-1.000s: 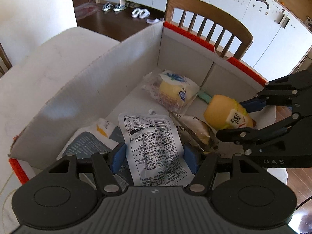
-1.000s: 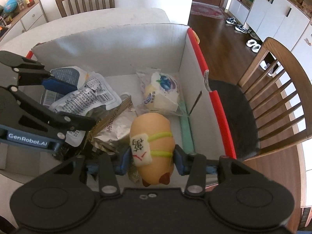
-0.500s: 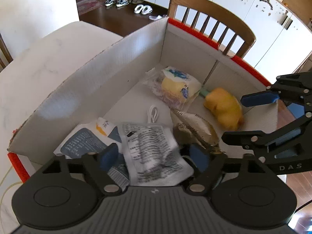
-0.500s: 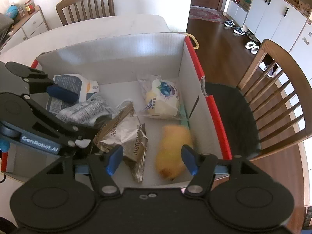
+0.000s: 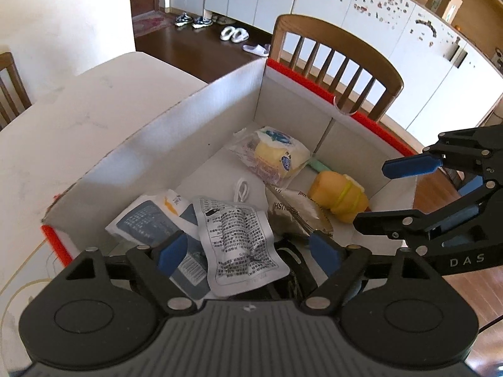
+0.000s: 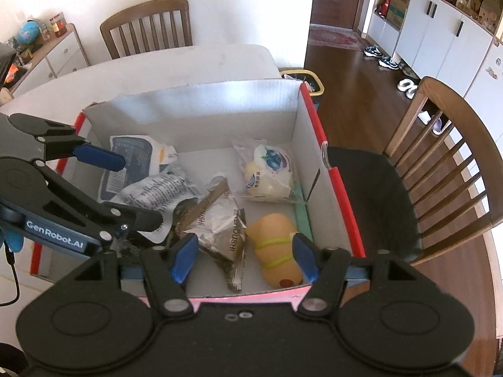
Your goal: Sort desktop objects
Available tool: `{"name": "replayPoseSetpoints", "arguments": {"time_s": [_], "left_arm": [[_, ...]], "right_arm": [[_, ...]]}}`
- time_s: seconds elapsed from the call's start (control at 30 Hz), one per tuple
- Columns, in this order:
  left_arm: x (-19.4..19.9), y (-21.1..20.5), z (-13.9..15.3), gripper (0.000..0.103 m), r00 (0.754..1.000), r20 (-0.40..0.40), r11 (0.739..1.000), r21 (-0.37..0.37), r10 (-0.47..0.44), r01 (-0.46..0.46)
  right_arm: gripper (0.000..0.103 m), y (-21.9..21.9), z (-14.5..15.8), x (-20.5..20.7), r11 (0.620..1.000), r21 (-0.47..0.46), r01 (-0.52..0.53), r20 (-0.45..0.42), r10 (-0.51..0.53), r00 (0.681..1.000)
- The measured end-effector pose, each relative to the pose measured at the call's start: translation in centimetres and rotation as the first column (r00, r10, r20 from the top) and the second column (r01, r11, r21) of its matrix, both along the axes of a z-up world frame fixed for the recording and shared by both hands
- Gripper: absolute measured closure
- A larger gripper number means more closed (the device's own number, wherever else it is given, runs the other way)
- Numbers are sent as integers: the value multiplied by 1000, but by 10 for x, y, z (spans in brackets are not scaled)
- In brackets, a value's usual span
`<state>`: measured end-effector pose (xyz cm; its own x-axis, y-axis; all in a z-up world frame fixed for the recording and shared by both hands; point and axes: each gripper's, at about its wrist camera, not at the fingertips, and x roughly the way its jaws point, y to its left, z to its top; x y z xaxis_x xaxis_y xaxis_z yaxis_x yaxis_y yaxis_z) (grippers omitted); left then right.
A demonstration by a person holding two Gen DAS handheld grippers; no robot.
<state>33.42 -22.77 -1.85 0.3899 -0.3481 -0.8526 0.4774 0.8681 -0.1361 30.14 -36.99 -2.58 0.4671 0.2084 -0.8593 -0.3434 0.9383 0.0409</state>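
Observation:
A cardboard box (image 5: 292,116) with red edges (image 6: 314,119) sits on the white table. Inside lie a silver printed pouch (image 5: 239,238) (image 6: 160,188), a blue-and-white packet (image 5: 147,220) (image 6: 129,157), a brown foil wrapper (image 5: 292,216) (image 6: 220,223), a wrapped yellow bun (image 5: 276,157) (image 6: 270,169) and a yellow plush toy (image 5: 339,201) (image 6: 276,248). My left gripper (image 5: 248,253) is open above the silver pouch, empty. My right gripper (image 6: 243,254) is open above the near box wall, empty, with the toy lying below it.
A white cable (image 5: 242,190) and a green strip (image 6: 301,216) lie on the box floor. A wooden chair (image 6: 440,169) stands right beside the box. Another chair (image 6: 147,28) stands at the table's far side. A basket (image 6: 301,78) sits on the floor beyond.
Both grippers opened and pulled back up. The silver pouch dropped from the left one and the yellow toy from the right one; both now lie in the box.

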Motion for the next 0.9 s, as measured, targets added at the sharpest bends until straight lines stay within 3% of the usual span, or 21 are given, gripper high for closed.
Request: {"name": "replayPoseSetpoints", "arguments": {"time_s": [0.33, 0.4, 0.83, 0.9], "left_arm": [[-20, 17, 18, 10, 997, 54, 998, -14, 56, -55], [-25, 21, 22, 0, 995, 74, 998, -14, 64, -63], [-58, 47, 37, 0, 981, 136, 990, -33, 137, -134], [-63, 50, 39, 0, 979, 145, 989, -43, 146, -141]], "right_arm": [[36, 4, 18, -21, 998, 50, -36, 66, 33, 997], [36, 5, 22, -25, 998, 54, -42, 85, 37, 996], [26, 7, 32, -49, 992, 115, -48, 146, 31, 989], [21, 8, 35, -53, 992, 116, -47, 162, 28, 986]]}}
